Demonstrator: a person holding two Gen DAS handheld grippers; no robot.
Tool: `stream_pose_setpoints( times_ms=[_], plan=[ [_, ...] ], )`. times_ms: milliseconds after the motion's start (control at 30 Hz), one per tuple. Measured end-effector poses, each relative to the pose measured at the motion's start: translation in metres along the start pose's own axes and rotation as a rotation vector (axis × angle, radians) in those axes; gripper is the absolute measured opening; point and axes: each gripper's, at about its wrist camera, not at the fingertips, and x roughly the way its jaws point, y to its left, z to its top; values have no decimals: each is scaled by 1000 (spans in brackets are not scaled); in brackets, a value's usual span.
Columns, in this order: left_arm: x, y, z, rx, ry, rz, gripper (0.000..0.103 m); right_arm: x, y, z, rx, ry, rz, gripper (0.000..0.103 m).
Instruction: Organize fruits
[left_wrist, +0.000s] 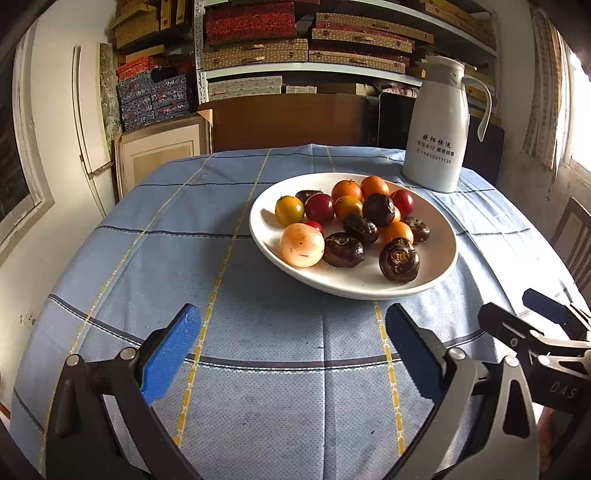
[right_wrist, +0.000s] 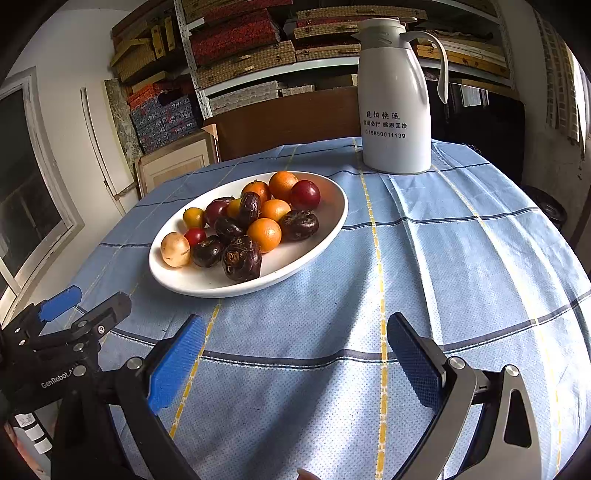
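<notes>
A white oval plate (left_wrist: 436, 273) (right_wrist: 325, 236) sits on the blue checked tablecloth. It holds several small oranges (left_wrist: 397, 232) (right_wrist: 264, 234), red tomatoes (left_wrist: 319, 208) (right_wrist: 305, 194), yellow tomatoes (left_wrist: 289, 210) (right_wrist: 194, 218), dark brown water chestnuts (left_wrist: 399, 260) (right_wrist: 242, 258) and one pale round fruit (left_wrist: 301, 244) (right_wrist: 175, 249). My left gripper (left_wrist: 291, 350) is open and empty, low over the cloth in front of the plate. My right gripper (right_wrist: 293, 360) is open and empty, near the plate's front right. Each gripper shows at the edge of the other's view.
A white thermos jug (left_wrist: 437, 129) (right_wrist: 397, 96) stands behind the plate at the back right of the table. Shelves of boxes (left_wrist: 258, 37) and a wooden board stand beyond the table's far edge. A chair (left_wrist: 576, 236) is at the right.
</notes>
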Motion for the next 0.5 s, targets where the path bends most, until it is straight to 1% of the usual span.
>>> stream_pose_setpoints(
  times_ms=[200, 300, 500],
  plan=[
    [-1, 1, 0, -4, 0, 23, 98, 0, 0, 0, 1, -1, 0, 99],
    [-1, 3, 0, -12, 3, 14, 98, 0, 0, 0, 1, -1, 0, 99],
    [1, -1, -1, 9, 10, 6, 98, 0, 0, 0, 1, -1, 0, 99]
  ],
)
